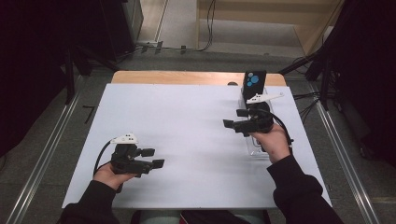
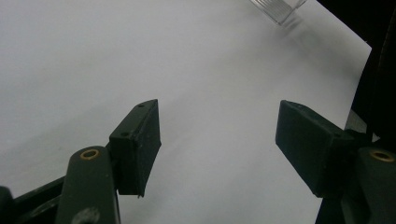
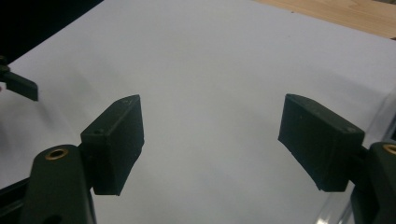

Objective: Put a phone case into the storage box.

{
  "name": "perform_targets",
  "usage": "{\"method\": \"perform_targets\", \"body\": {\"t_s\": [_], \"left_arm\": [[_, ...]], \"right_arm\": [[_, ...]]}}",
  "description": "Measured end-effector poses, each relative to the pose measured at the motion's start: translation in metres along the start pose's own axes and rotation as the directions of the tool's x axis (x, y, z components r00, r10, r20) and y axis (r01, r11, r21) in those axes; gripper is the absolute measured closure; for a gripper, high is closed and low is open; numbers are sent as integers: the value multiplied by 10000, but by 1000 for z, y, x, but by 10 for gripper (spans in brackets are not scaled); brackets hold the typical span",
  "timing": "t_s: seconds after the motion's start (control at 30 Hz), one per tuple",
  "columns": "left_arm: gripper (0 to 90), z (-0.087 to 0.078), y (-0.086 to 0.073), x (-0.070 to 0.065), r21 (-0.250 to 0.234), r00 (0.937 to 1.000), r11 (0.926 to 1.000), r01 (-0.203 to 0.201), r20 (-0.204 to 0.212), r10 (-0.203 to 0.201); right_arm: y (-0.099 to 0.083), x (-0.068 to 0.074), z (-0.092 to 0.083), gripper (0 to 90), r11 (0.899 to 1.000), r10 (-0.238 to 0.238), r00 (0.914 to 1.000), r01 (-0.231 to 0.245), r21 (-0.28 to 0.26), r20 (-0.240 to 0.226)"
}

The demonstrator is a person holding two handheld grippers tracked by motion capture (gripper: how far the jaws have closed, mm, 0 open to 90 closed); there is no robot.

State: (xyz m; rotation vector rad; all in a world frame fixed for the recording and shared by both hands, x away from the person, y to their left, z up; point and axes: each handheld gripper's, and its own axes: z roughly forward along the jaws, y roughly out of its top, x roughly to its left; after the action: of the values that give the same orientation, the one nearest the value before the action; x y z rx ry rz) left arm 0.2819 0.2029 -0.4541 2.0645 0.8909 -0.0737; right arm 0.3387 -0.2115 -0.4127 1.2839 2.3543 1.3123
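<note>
My left gripper [image 1: 154, 157] is held low over the near left of the white board [image 1: 187, 121], pointing right. Its jaws stand open, with bare board between them in the left gripper view [image 2: 219, 144]. My right gripper [image 1: 235, 118] hovers at the right side of the board and points left. In the right gripper view [image 3: 212, 140] its jaws are apart too and hold nothing. A clear plastic container [image 1: 254, 145] lies on the board under my right hand. A black box with blue dots [image 1: 254, 81] stands upright behind it at the far right.
The white board covers a wooden table [image 1: 187, 77] whose far strip shows. A corner of the clear container [image 2: 278, 9] appears at the top of the left gripper view. Metal rails [image 1: 42, 158] and cables [image 1: 308, 100] run on the floor around the table.
</note>
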Motion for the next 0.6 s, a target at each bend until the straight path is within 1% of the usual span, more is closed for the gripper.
{"method": "perform_targets", "body": {"t_s": [0.1,0.23,0.37,0.47,0.6], "left_arm": [[311,0,0,-1,8,10000,10000,-32,79,32],[301,1,0,-2,12,9999,10000,-91,140,91],[301,0,-1,-3,57,9996,9998,-167,231,166],[301,-1,-2,-2,50,9996,9999,-159,251,157],[301,-2,-3,-2,-8,9995,9999,-137,292,137]], "right_arm": [[-3,4,-1,219,10000,-15,9995,15,-15,-331],[-9,10,-1,224,9998,-176,9973,180,54,-712],[-15,14,-4,224,9991,-385,9952,400,147,-902],[-22,17,-7,224,9988,-398,9939,425,251,-1025],[-33,20,-9,224,9973,-565,9928,610,403,-1053]]}}
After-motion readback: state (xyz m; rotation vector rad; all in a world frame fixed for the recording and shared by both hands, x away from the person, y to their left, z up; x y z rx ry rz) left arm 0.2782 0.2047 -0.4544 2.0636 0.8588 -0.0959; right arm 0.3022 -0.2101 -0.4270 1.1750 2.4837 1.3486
